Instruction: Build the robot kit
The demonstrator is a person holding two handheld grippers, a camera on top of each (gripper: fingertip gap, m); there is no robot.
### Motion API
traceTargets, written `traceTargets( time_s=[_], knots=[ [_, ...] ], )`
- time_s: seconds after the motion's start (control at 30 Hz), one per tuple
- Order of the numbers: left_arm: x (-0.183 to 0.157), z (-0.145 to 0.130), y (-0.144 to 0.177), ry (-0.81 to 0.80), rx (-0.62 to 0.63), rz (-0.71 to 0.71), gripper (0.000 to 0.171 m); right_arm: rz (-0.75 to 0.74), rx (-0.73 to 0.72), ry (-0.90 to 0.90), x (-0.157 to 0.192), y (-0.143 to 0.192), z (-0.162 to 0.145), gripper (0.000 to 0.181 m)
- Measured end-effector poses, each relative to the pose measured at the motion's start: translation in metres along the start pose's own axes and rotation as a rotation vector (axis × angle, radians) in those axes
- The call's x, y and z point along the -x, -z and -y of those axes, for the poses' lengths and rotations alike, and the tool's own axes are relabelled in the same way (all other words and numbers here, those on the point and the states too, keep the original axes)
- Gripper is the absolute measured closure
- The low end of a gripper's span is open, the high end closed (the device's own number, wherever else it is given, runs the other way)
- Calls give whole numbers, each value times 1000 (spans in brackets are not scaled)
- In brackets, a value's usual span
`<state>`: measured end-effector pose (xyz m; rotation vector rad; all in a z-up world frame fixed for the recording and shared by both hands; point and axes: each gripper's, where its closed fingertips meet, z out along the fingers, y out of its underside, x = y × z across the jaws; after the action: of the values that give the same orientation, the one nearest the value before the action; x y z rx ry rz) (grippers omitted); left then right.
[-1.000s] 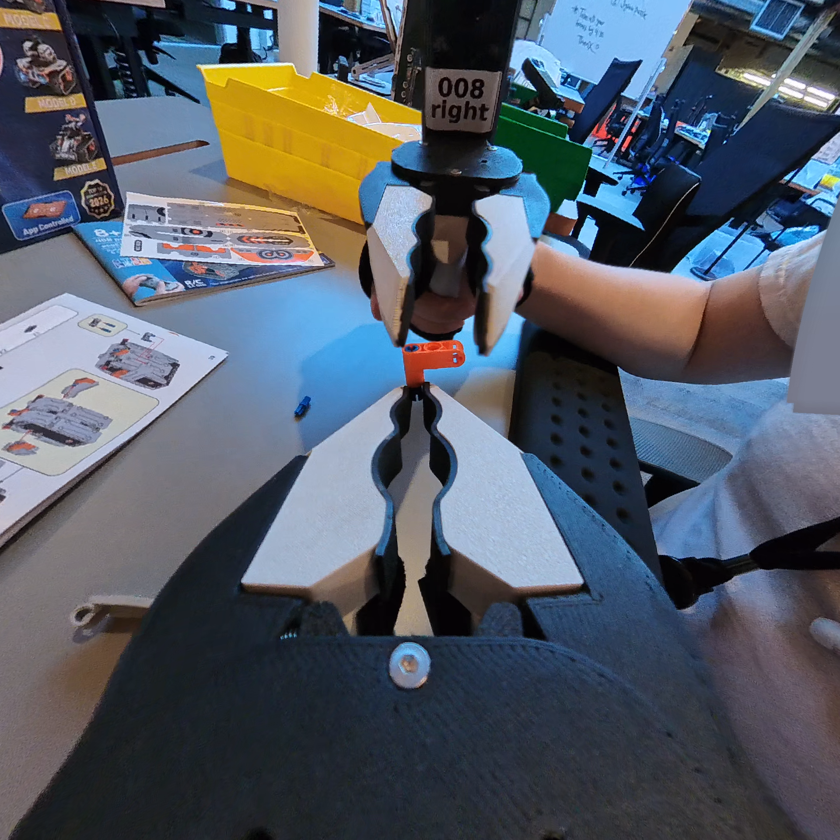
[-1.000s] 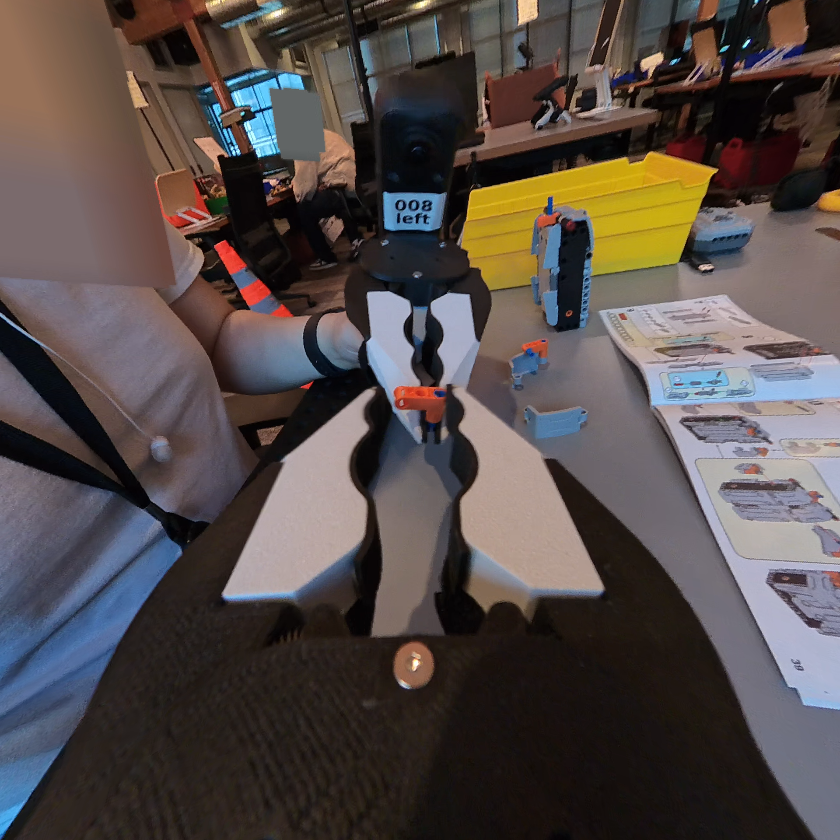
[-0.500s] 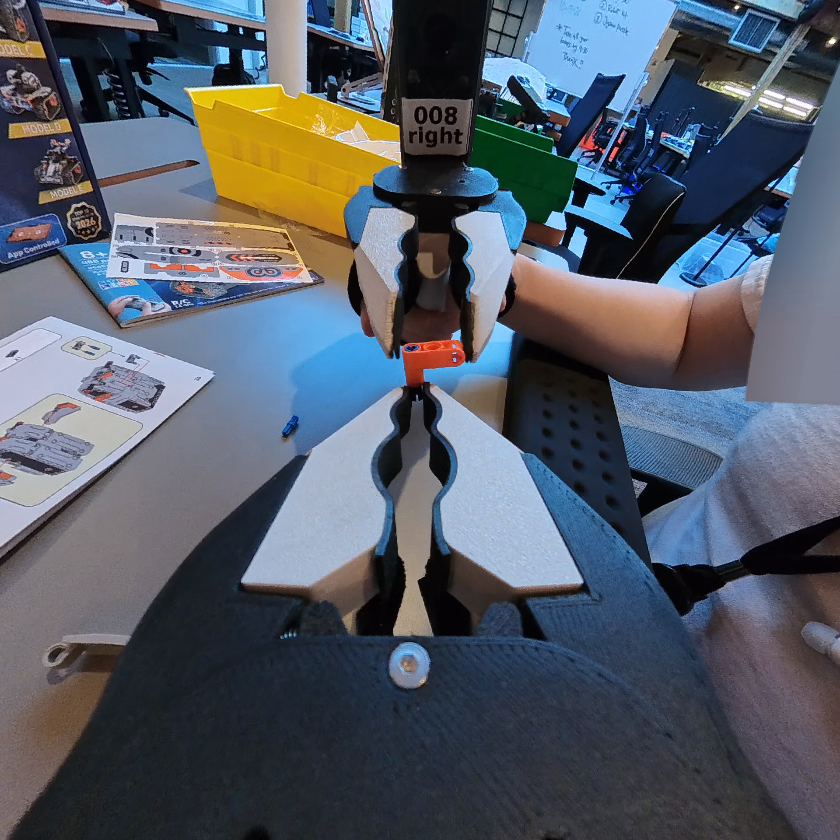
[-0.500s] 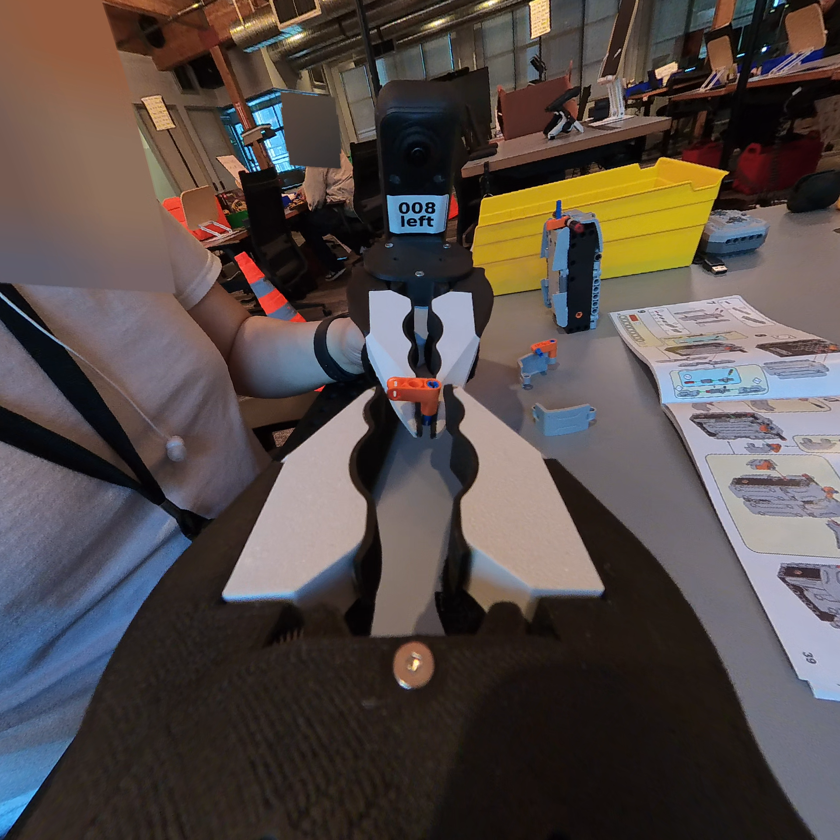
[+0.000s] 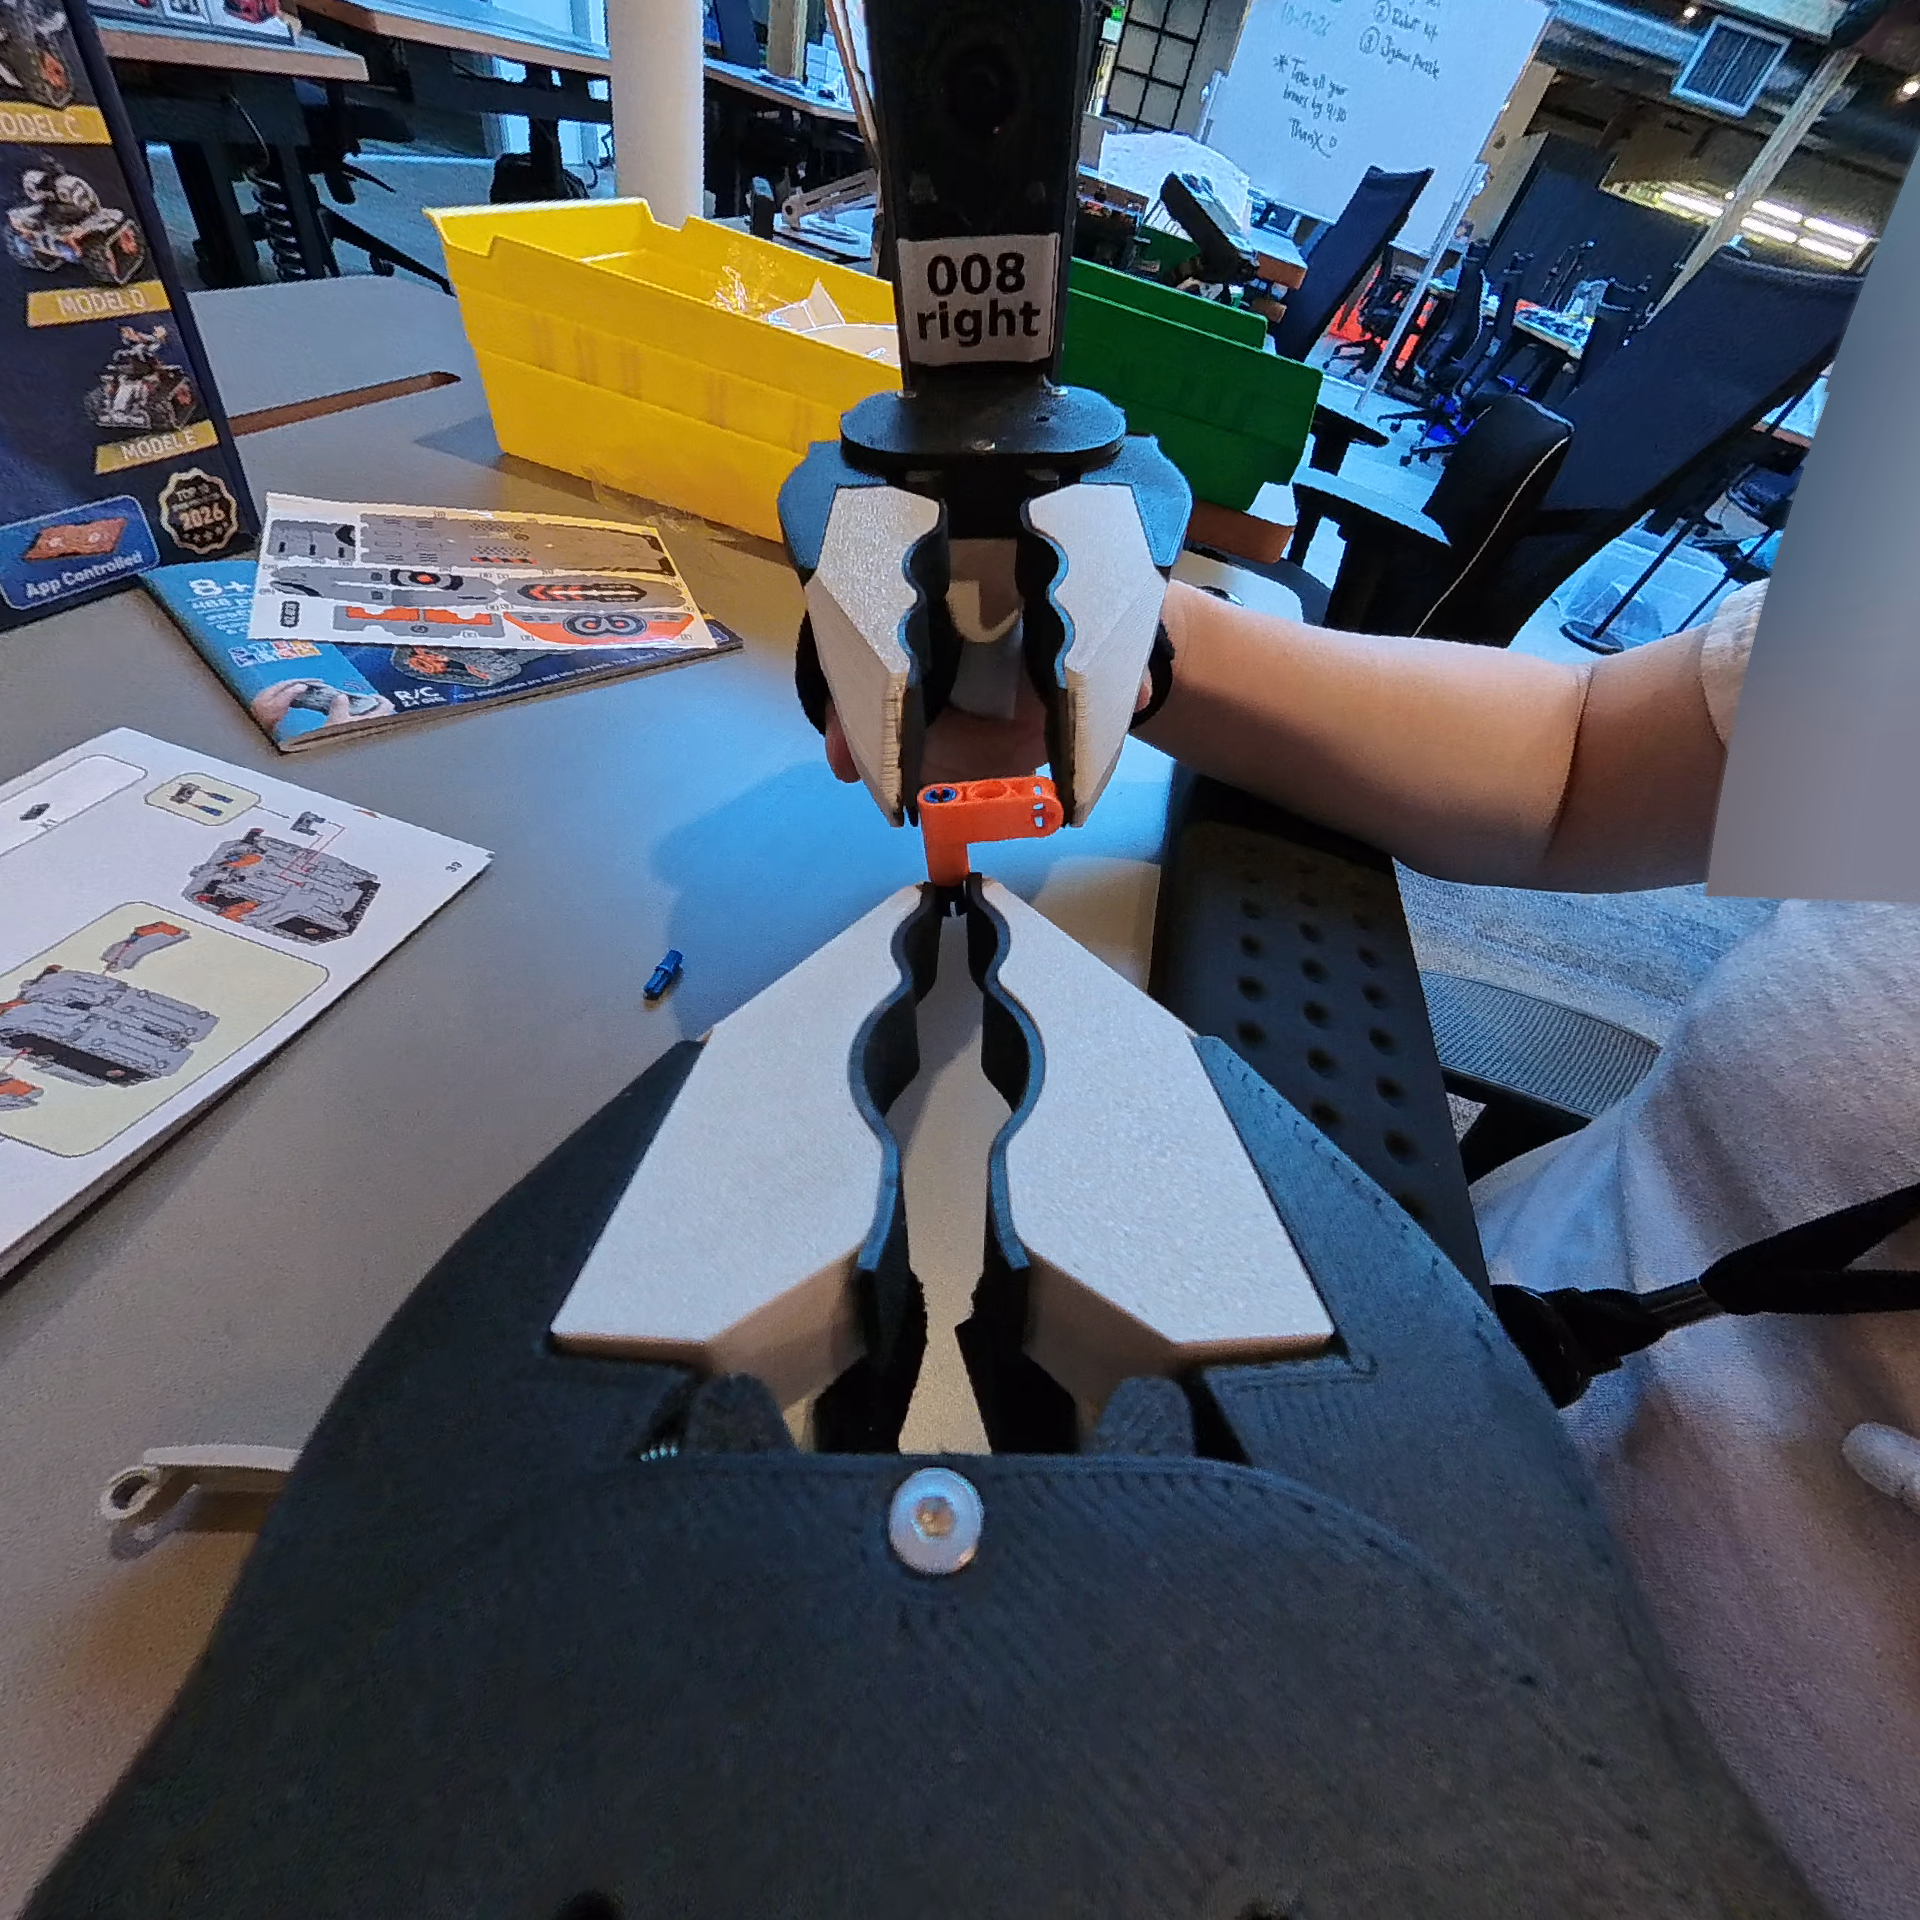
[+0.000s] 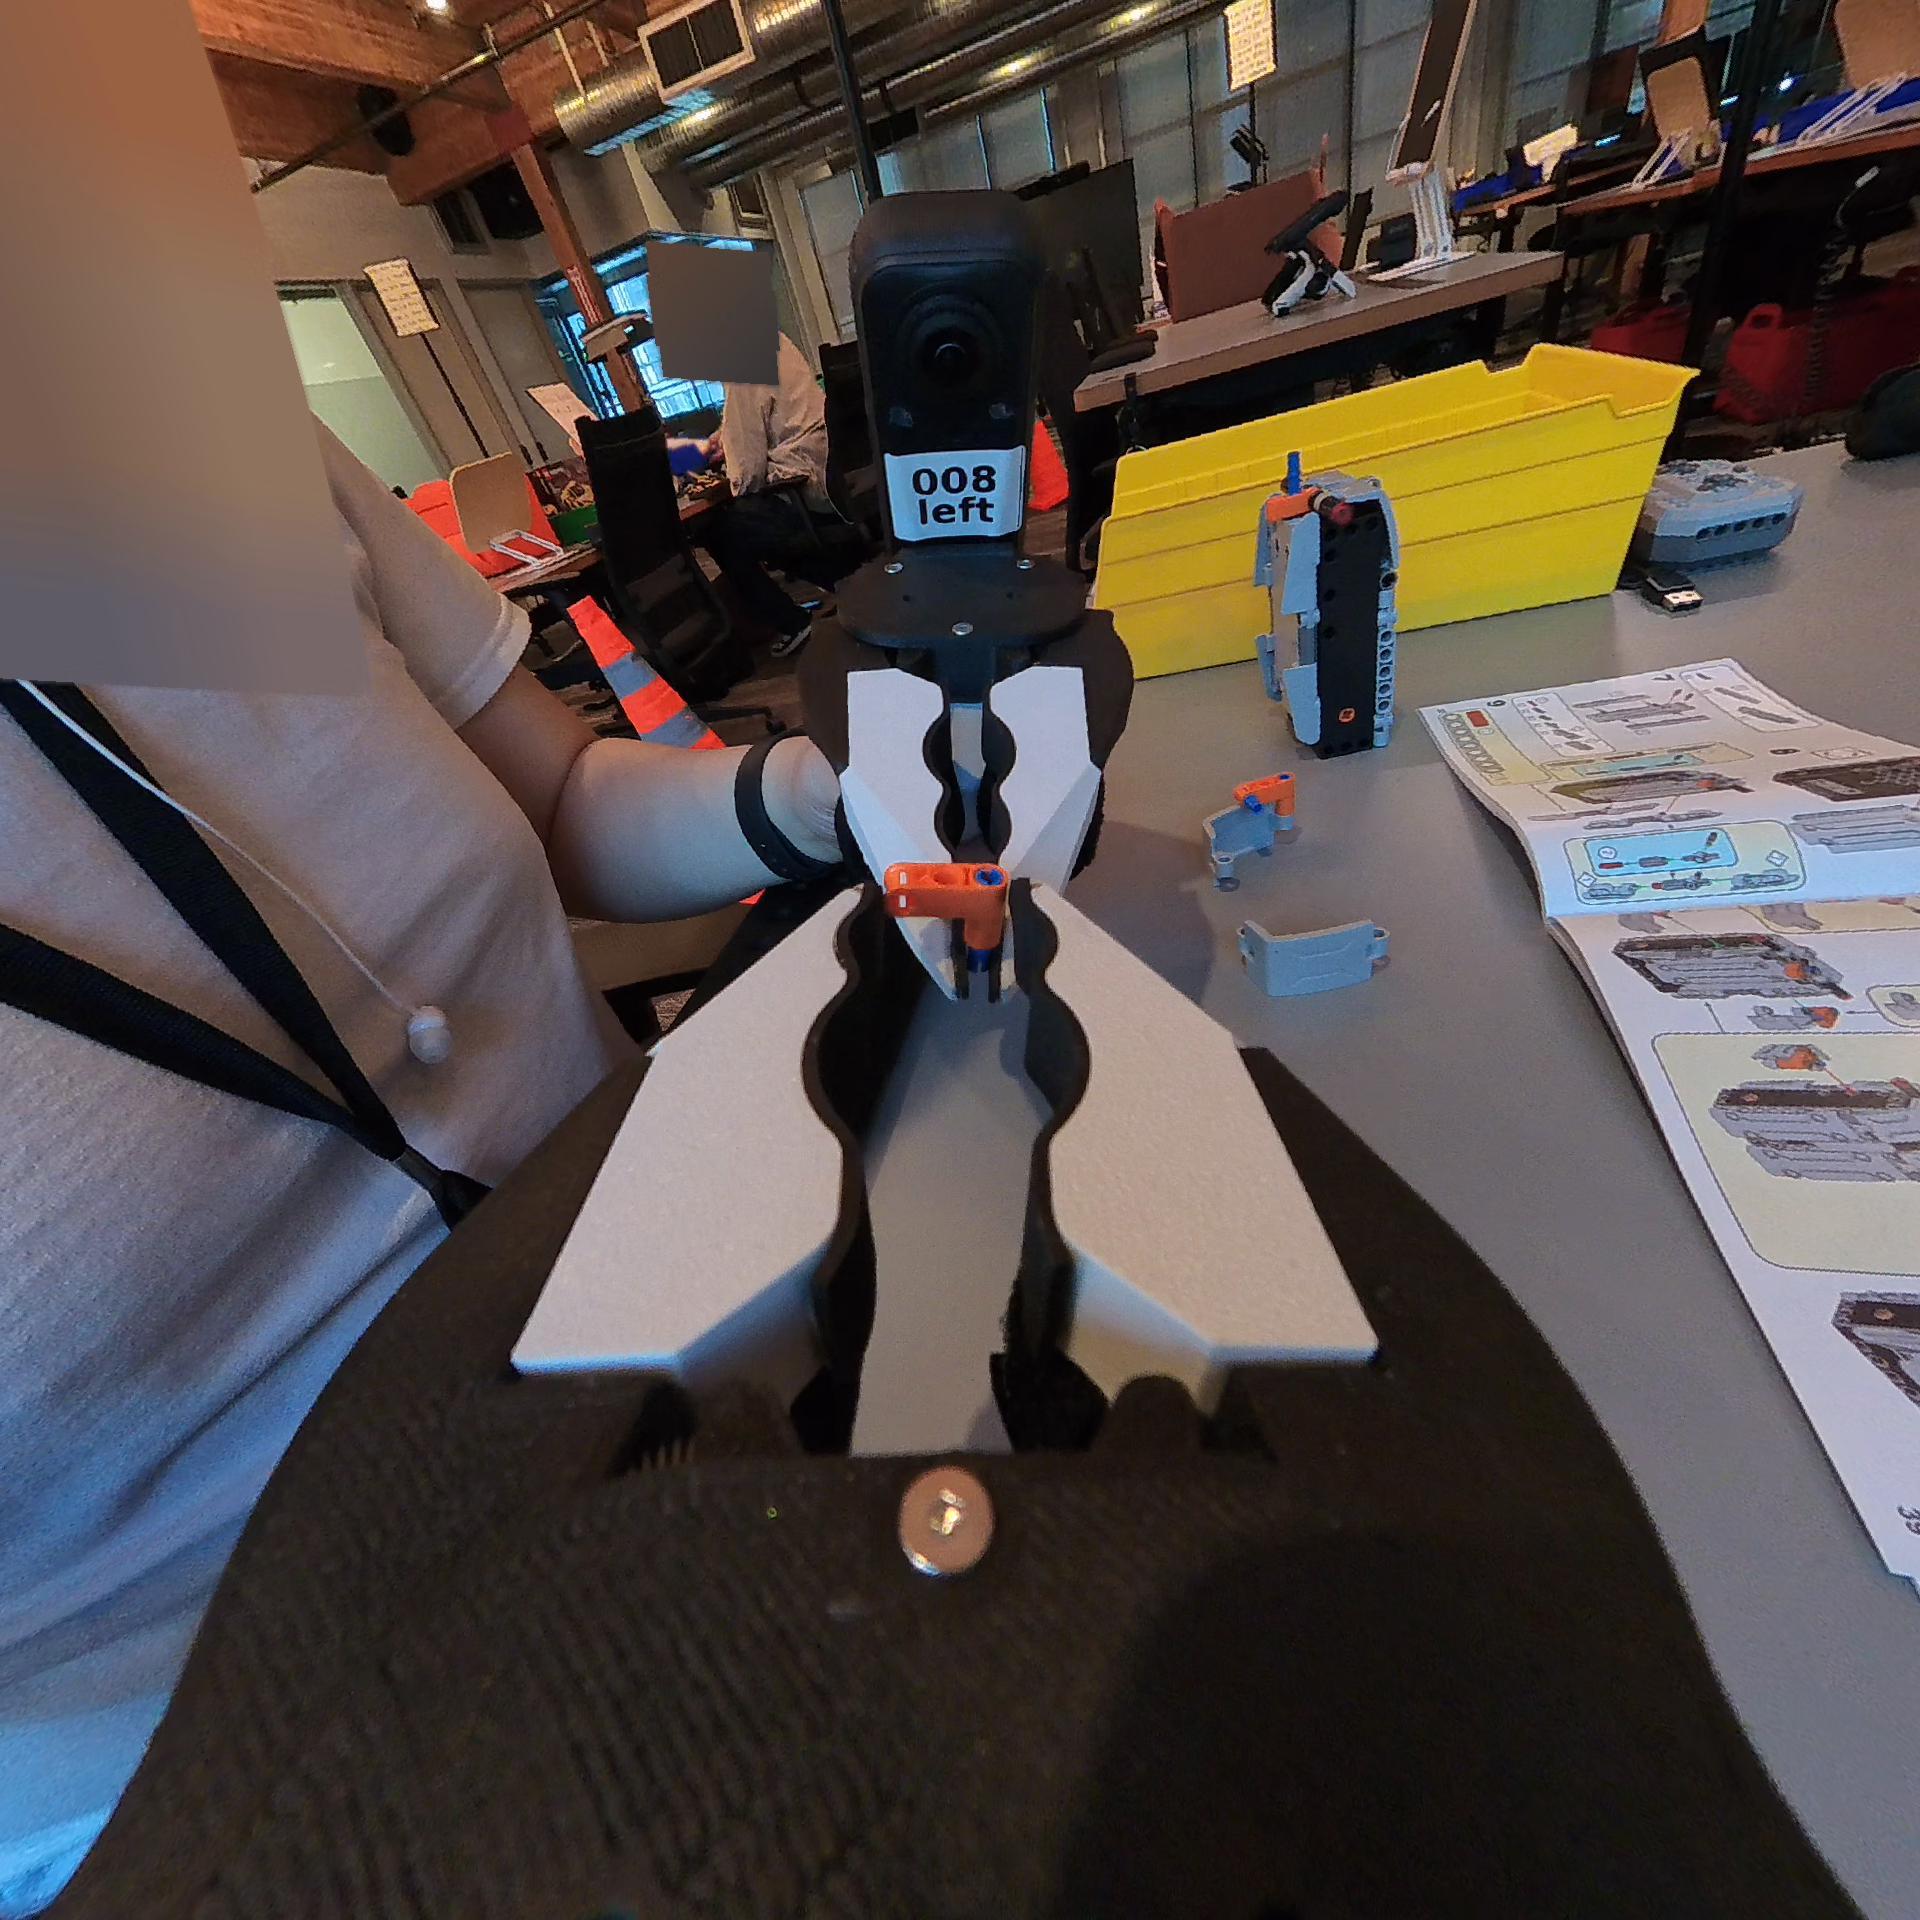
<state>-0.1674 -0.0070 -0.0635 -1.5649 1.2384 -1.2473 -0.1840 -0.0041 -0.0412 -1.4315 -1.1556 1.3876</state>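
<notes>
Here the left gripper [image 5: 948, 902] pinches the orange bracket [image 5: 987, 821], right gripper [image 5: 985, 805] straddling.

Bright overhead indoor light, soft shadows — sharp focus, wide-angle bending at edges.

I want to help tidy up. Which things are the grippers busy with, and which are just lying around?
Busy: left gripper, shut on the orange piece; right gripper, open, its tips either side of that piece.

Lying about: blue pin, grey part, booklet, yellow bin, block model.
</notes>
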Motion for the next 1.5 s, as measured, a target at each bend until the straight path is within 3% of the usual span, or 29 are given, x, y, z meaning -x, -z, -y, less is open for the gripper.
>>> traceTargets(
  time_s=[0.87, 0.9, 0.97, 1.07, 1.17, 1.37, 1.5],
  knots=[
    [0, 2, -1, 32, -13, -13, 168, 31, -21, -64, 1, 0, 1, 159],
    [2, 2, -1, 34, -14, 0, 167, 27, -29, -55, 1, 2, 3, 158],
    [14, 1, 3, 21, 11, 69, 144, -25, -18, -20, -4, 14, 8, 158],
    [31, -5, 7, -56, 122, 151, 143, -294, 17, 98, -36, 59, 16, 158],
    [43, -18, -7, -141, 388, 165, 139, -458, 28, 124, -52, 100, 17, 158],
    [75, -49, -45, -218, 840, 97, 157, -585, 190, 203, -53, 135, -8, 158],
    [85, -48, -56, -253, 1008, 54, 159, -582, 176, 202, -50, 143, -8, 158]
  ],
)
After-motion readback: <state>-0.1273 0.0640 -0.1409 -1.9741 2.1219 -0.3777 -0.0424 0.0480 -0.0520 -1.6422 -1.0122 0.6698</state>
